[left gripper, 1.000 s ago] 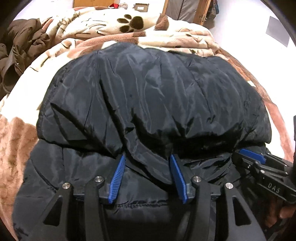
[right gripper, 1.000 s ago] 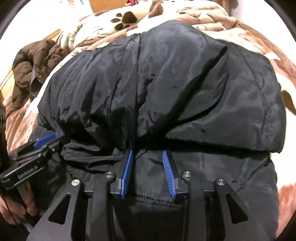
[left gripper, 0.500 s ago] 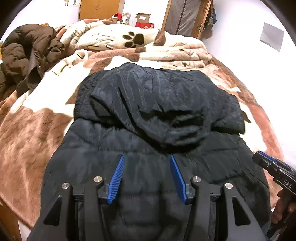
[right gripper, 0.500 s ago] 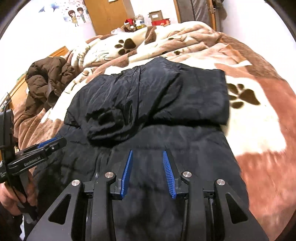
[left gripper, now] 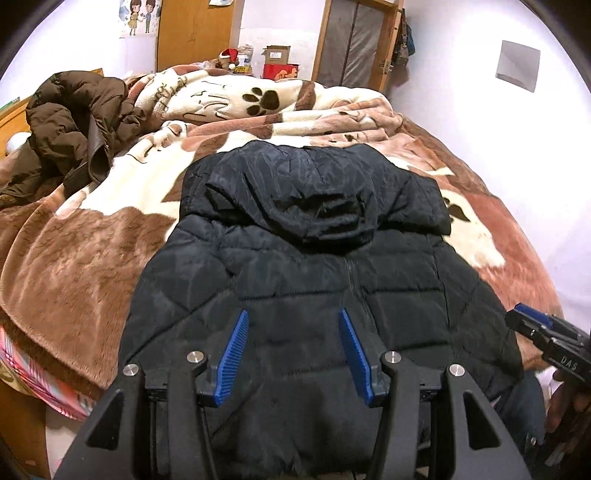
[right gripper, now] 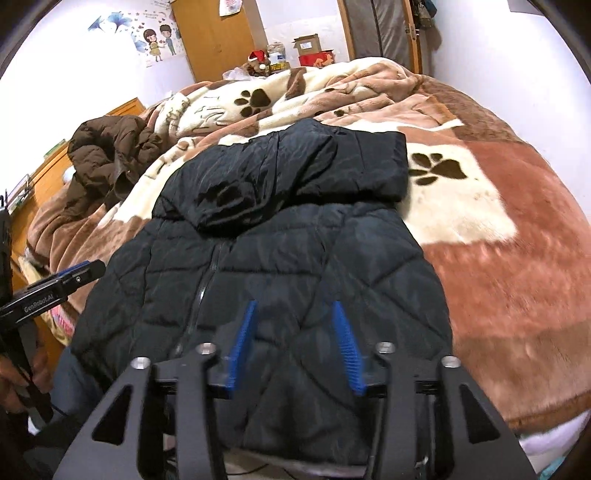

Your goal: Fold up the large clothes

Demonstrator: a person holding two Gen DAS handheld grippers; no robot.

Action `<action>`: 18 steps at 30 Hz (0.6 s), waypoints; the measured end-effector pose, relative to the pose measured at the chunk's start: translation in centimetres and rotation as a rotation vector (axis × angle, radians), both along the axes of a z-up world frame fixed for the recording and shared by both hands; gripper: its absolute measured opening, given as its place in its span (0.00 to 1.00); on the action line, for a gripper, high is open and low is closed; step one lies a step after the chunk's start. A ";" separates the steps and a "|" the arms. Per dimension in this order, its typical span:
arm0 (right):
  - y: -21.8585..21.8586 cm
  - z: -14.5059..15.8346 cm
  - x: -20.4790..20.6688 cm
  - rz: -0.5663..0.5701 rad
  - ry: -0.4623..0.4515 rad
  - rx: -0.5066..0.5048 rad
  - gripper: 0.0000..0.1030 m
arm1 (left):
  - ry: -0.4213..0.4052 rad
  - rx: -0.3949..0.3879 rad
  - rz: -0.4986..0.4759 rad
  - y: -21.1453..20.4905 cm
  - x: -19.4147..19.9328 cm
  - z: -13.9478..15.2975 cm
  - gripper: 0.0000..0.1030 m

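A black quilted puffer jacket [left gripper: 314, 258] lies front-up on the bed, its hood [left gripper: 317, 199] folded down over the chest and its hem hanging over the near edge. It also shows in the right wrist view [right gripper: 280, 258]. My left gripper [left gripper: 293, 317] is open and empty above the jacket's lower half. My right gripper [right gripper: 295, 306] is open and empty above the lower right part. Each gripper shows at the other view's edge, the right gripper [left gripper: 546, 339] and the left gripper [right gripper: 55, 284].
A brown and cream paw-print blanket [left gripper: 74, 251] covers the bed. A brown puffer coat [left gripper: 74, 122] lies heaped at the far left, also in the right wrist view [right gripper: 110, 158]. Boxes [left gripper: 277, 62] and a wardrobe [left gripper: 192, 33] stand beyond the bed.
Both grippers have pulled back and up from the hood fold toward the jacket's hem. The hood now lies flat on the chest. Both stay open.
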State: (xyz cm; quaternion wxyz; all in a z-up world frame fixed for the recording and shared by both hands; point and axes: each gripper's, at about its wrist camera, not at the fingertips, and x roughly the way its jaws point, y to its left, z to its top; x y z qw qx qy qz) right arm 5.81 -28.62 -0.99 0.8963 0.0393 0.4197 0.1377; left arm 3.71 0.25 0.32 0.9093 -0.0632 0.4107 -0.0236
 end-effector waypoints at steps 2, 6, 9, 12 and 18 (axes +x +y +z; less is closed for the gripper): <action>-0.4 -0.3 -0.8 -0.004 0.007 -0.003 0.47 | 0.007 0.008 -0.005 0.1 -0.8 -0.3 0.52; -1.3 -0.9 -1.4 -0.024 0.025 -0.001 0.47 | 0.014 0.018 -0.002 0.6 -1.7 -0.7 0.52; -2.0 -1.3 -1.4 -0.052 0.035 0.005 0.47 | 0.010 0.036 0.004 0.8 -2.0 -0.8 0.52; -2.6 -1.5 -1.4 -0.069 0.040 0.009 0.47 | 0.010 0.035 0.011 1.1 -1.9 -1.0 0.52; -3.8 -2.1 -1.0 -0.099 0.057 0.002 0.48 | 0.019 0.044 0.042 2.6 -1.5 -1.6 0.55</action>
